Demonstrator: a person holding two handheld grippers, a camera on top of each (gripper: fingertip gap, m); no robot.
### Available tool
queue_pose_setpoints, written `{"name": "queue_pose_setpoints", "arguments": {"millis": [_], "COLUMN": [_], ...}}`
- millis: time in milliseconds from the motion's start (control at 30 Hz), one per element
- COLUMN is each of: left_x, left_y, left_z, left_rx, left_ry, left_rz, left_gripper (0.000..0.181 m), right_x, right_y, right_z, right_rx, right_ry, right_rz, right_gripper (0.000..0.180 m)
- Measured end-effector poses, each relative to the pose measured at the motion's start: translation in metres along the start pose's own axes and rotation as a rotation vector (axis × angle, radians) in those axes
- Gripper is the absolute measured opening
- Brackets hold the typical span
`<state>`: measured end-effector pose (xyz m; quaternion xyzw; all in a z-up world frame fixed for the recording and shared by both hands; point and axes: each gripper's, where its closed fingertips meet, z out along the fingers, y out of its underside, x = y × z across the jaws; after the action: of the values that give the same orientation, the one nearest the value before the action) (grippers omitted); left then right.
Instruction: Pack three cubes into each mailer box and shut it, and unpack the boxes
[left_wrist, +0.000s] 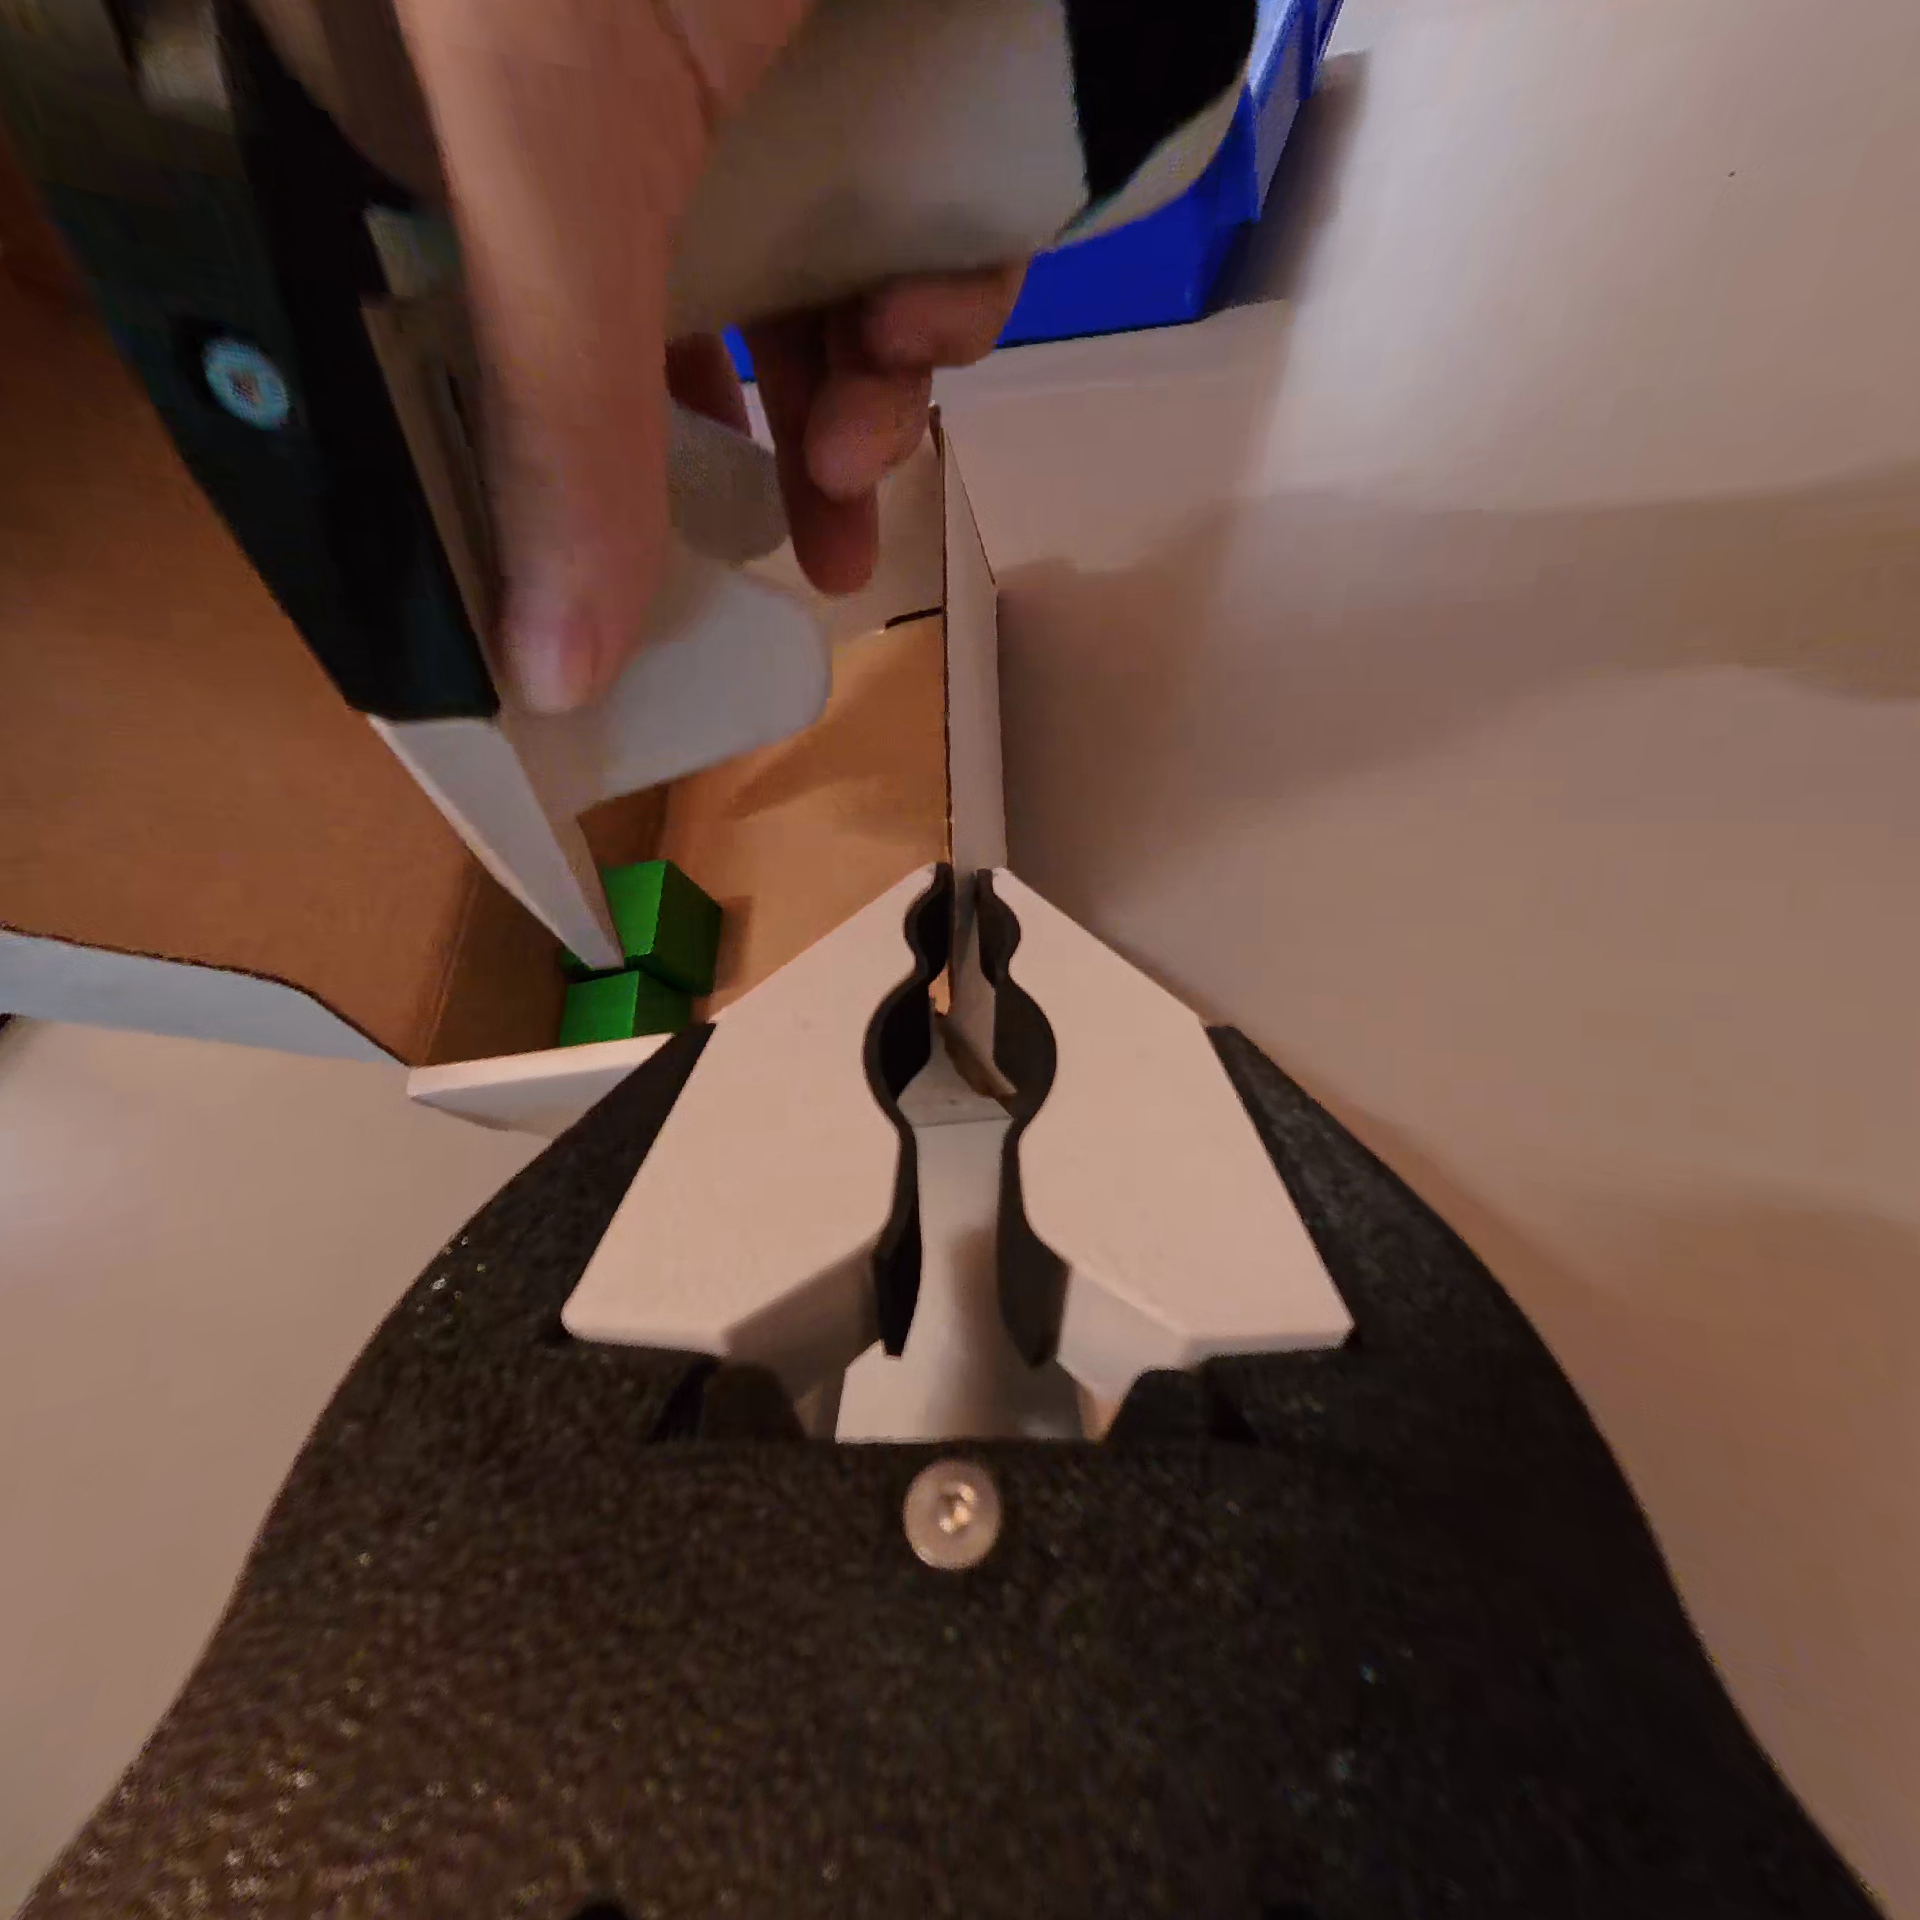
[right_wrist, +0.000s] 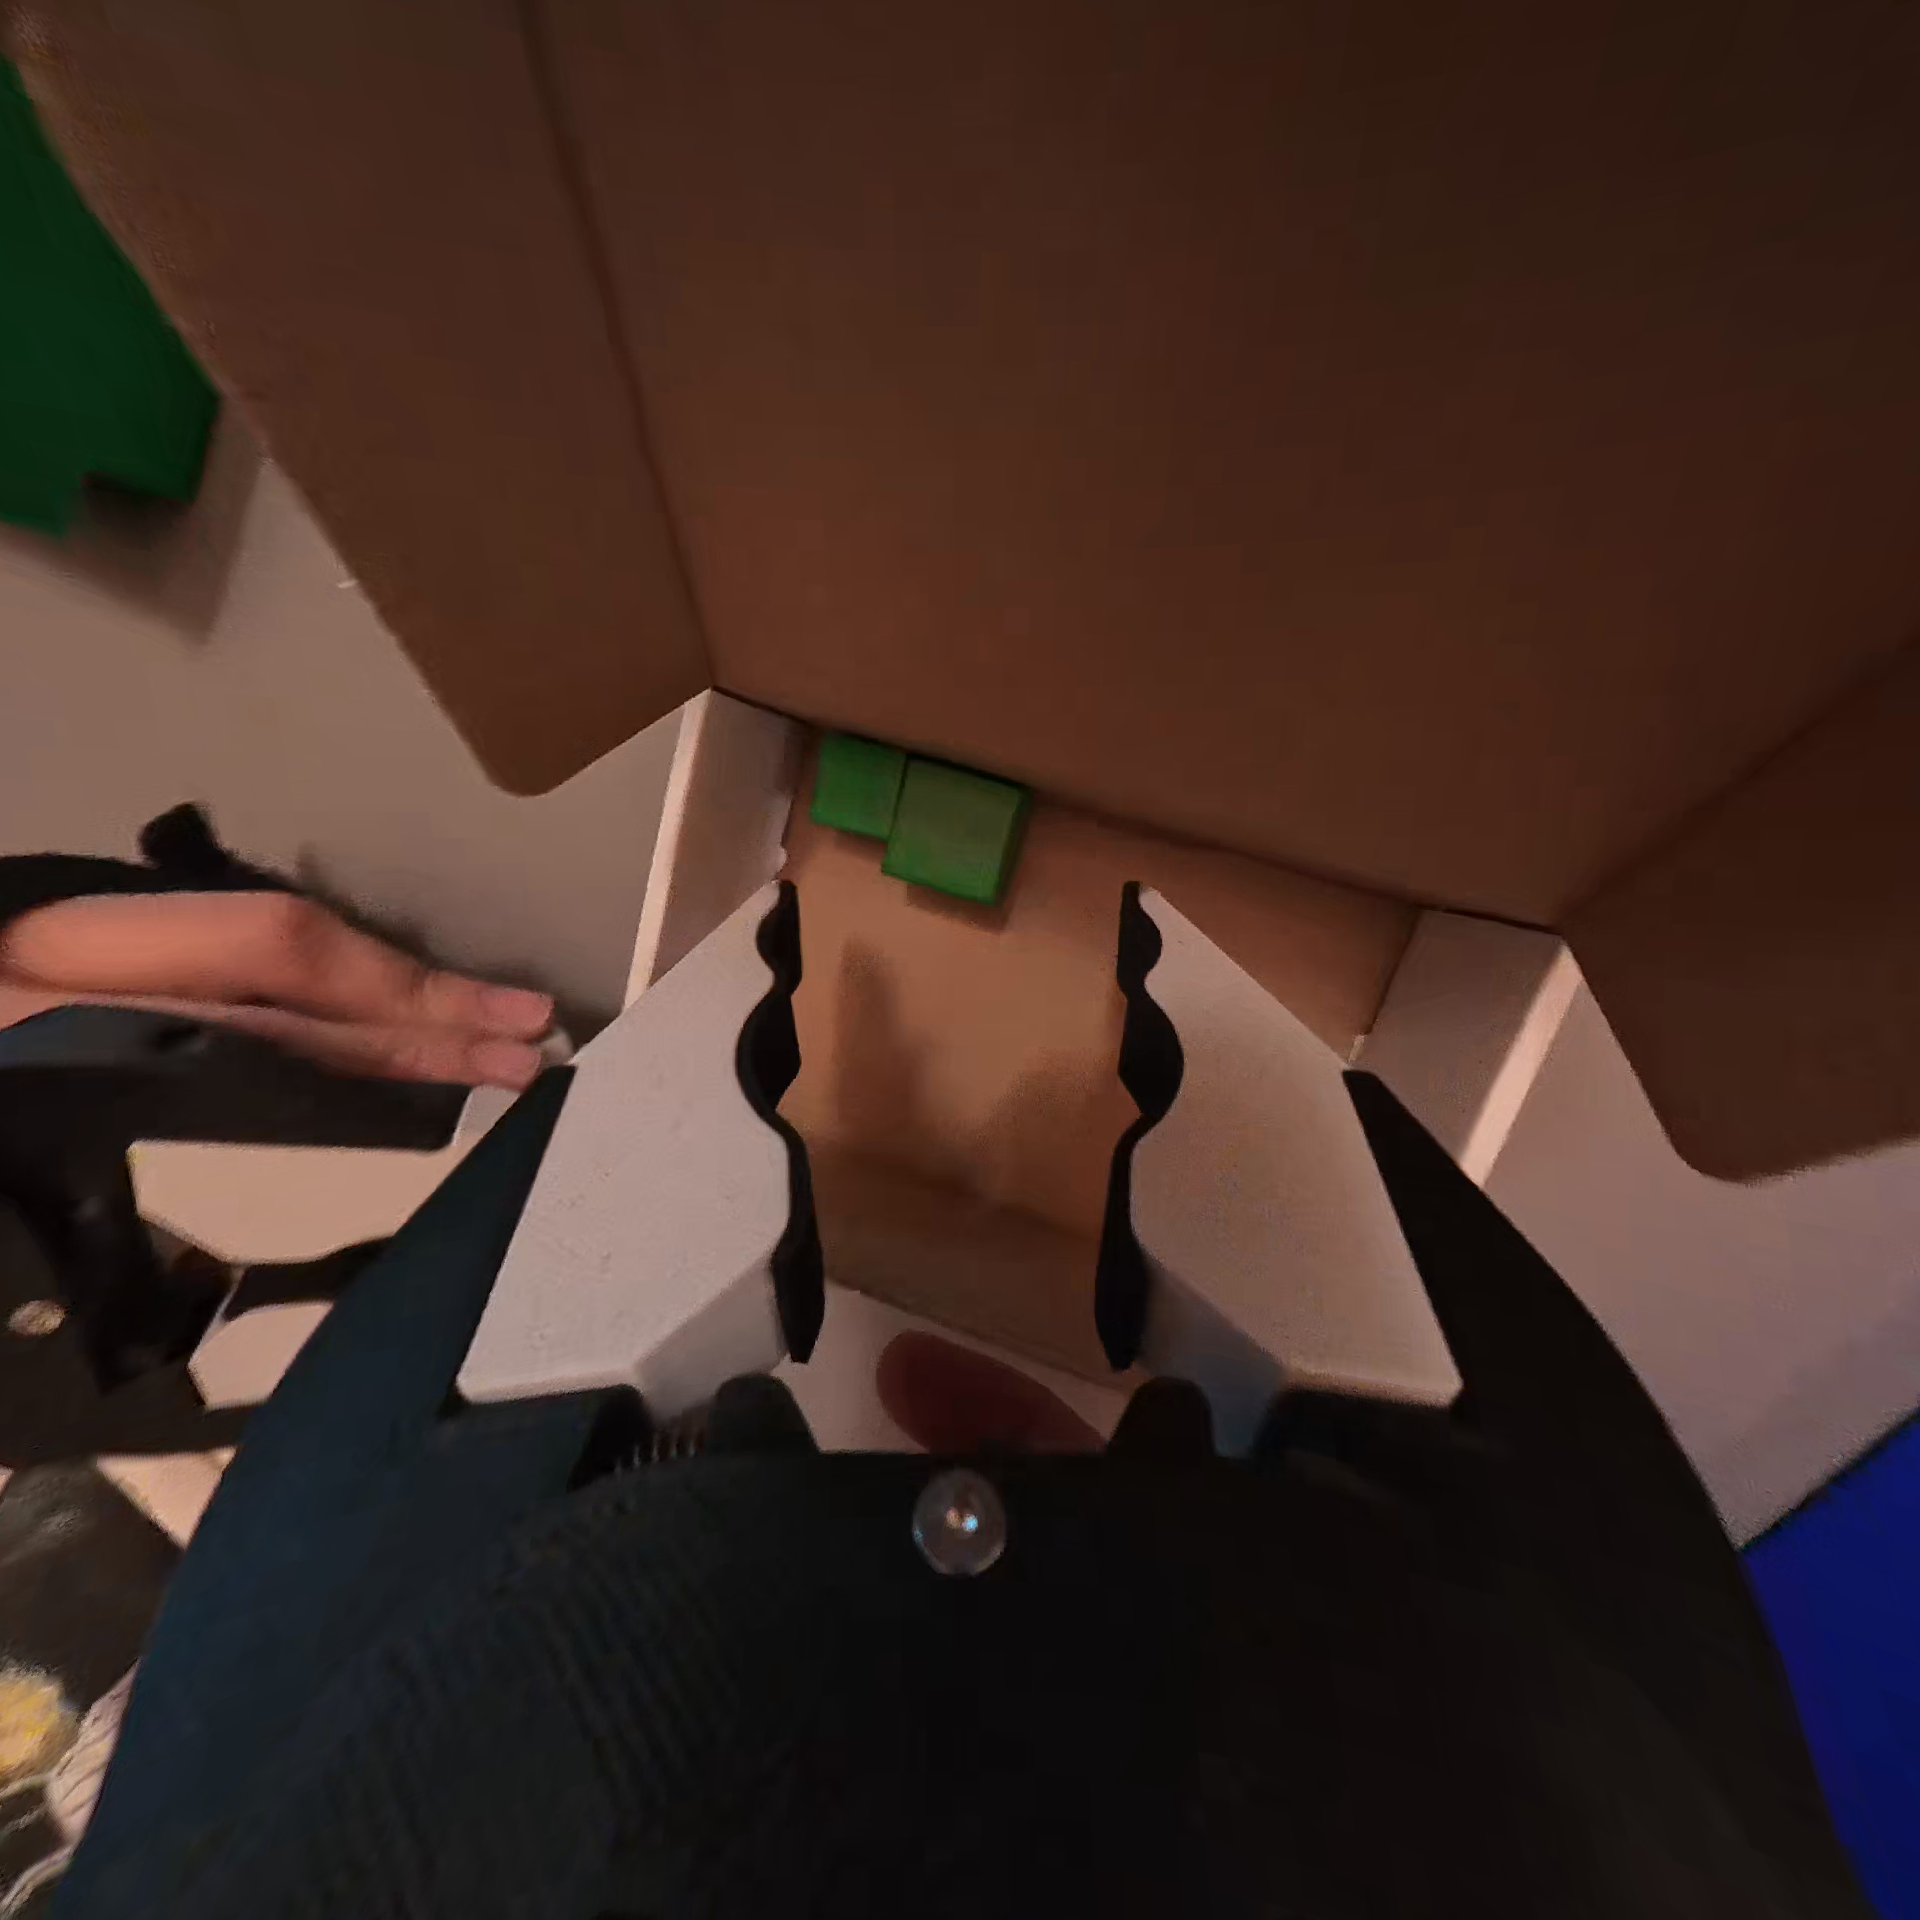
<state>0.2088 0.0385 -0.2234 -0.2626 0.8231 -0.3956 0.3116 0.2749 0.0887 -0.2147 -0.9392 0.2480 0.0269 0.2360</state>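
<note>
Mailer box, side wall pinched in closed left gripper; right gripper, fingers spread and empty, reaching inside toward green cubes in far corner; risk: overhanging lid dropping onto the reaching fingers.

No writing, number or brand mark can be read in either view. The only thing that might bear print is a small round sticker on the black body of the right gripper, seen at the upper left of the left wrist view, and it is too blurred to make out.
</note>
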Motion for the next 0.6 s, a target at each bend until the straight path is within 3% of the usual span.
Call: {"name": "queue_pose_setpoints", "arguments": {"millis": [33, 333, 467, 600], "left_x": [0.000, 0.000, -0.001, 0.000], "left_y": [0.000, 0.000, 0.000, 0.000], "left_z": [0.000, 0.000, 0.001, 0.000], "left_rx": [0.001, 0.005, 0.007, 0.012], "left_ry": [0.002, 0.009, 0.006, 0.005], "left_rz": [0.000, 0.004, 0.004, 0.001], "left_gripper": [0.002, 0.001, 0.002, 0.001], "right_x": [0.002, 0.004, 0.004, 0.006], "right_y": [0.000, -0.002, 0.002, 0.012], "right_z": [0.005, 0.025, 0.031, 0.014], "right_rx": [-0.012, -0.044, -0.040, -0.034], "right_ry": [0.019, 0.042, 0.014, 0.006], "right_rz": [0.002, 0.029, 0.010, -0.036], "right_gripper": [0.060, 0.029, 0.027, 0.027]}}
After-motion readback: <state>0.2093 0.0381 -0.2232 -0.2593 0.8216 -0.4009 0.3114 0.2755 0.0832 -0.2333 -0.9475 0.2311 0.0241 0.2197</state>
